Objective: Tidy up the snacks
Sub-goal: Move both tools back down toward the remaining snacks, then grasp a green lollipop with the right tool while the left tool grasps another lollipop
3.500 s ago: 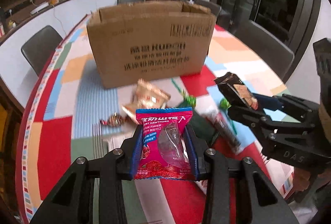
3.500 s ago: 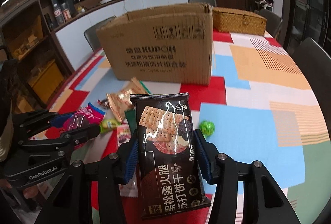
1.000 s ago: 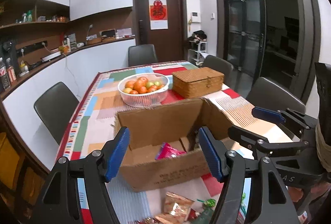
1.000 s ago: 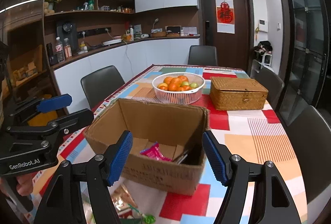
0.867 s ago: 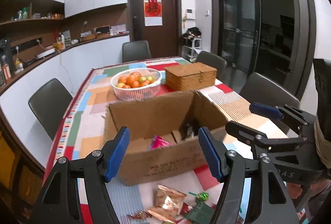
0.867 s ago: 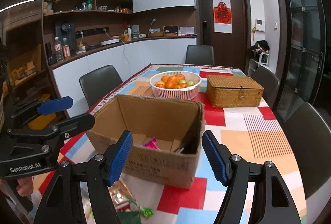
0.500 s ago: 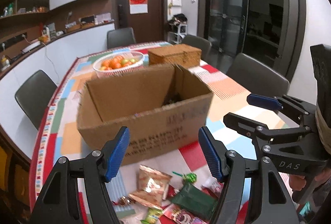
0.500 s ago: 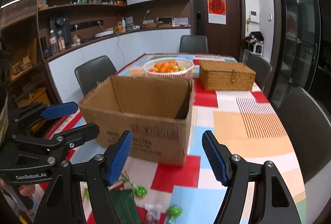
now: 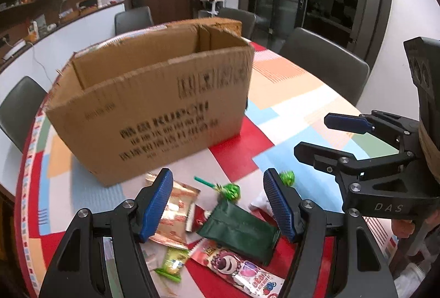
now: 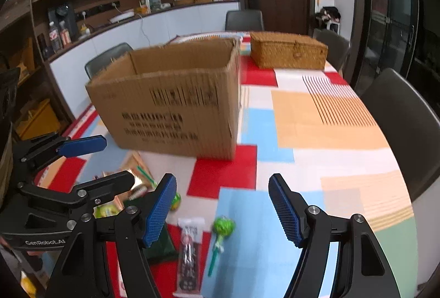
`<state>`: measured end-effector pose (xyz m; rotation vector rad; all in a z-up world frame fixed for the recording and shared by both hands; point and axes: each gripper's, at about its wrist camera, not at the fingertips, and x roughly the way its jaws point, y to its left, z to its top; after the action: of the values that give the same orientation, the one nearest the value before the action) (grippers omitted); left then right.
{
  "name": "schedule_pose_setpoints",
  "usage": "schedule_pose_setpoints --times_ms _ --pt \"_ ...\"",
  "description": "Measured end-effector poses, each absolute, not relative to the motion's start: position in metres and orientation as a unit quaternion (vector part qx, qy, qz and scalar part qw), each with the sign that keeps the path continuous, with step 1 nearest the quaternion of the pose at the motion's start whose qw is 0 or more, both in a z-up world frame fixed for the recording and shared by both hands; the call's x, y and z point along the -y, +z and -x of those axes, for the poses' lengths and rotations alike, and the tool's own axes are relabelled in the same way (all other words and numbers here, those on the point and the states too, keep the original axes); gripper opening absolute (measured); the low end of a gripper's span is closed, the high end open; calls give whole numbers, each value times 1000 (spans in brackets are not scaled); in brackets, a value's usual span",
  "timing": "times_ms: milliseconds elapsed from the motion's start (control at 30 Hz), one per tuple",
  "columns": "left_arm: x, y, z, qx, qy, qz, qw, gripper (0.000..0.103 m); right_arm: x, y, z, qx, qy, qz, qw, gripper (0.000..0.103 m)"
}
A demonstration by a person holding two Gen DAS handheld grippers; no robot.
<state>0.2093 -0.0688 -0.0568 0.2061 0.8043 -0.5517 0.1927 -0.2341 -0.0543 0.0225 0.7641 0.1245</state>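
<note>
The left hand-held gripper [image 9: 217, 199] is seen spread wide and empty, poised above the snacks scattered on the worktop [image 9: 297, 105]. The right hand-held gripper [image 10: 222, 206] is likewise spread wide with nothing between its blue pads [image 10: 286, 210], and it is seen from the left wrist view at the right edge [image 9: 316, 138].

An open cardboard box [image 9: 154, 111] stands on the patterned cloth of the worktop, behind the snacks; its inside is not shown from either view. The snacks lie in a loose heap just in front of the box. A dark green pouch [image 9: 239, 232] lies between the left pads, partly over a pink packet with a bear face [image 9: 236, 267]. A gold-and-white packet [image 9: 173, 210] lies beside the left pad, close to the box front. A small light green packet [image 9: 173, 265] lies at the near edge of the heap. 2 green lollipops are seen in the left view: 1 with a green stick [image 9: 228, 190] next to the pouch, 1 [image 9: 286, 177] just beside the right pad. In the right view a green lollipop [image 10: 222, 229] lies beside a long dark packet [image 10: 188, 251] on a blue patch.

Behind the box a wicker basket [image 10: 288, 53] sits on the worktop, and dark chairs [image 9: 324, 61] are placed around it.
</note>
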Motion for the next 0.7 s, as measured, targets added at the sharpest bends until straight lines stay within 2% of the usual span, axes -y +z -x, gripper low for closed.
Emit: schedule_pose_setpoints --times_ms 300,567,700 --pt "77 -84 -217 -414 -286 -103 858 67 238 -83 -188 -412 48 -24 910 70" --pt "85 -106 -231 -436 -299 -102 843 57 240 -102 -189 -437 42 -35 898 66" --pt "91 -114 -239 -448 -306 -104 834 52 241 -108 -192 -444 42 -42 894 61"
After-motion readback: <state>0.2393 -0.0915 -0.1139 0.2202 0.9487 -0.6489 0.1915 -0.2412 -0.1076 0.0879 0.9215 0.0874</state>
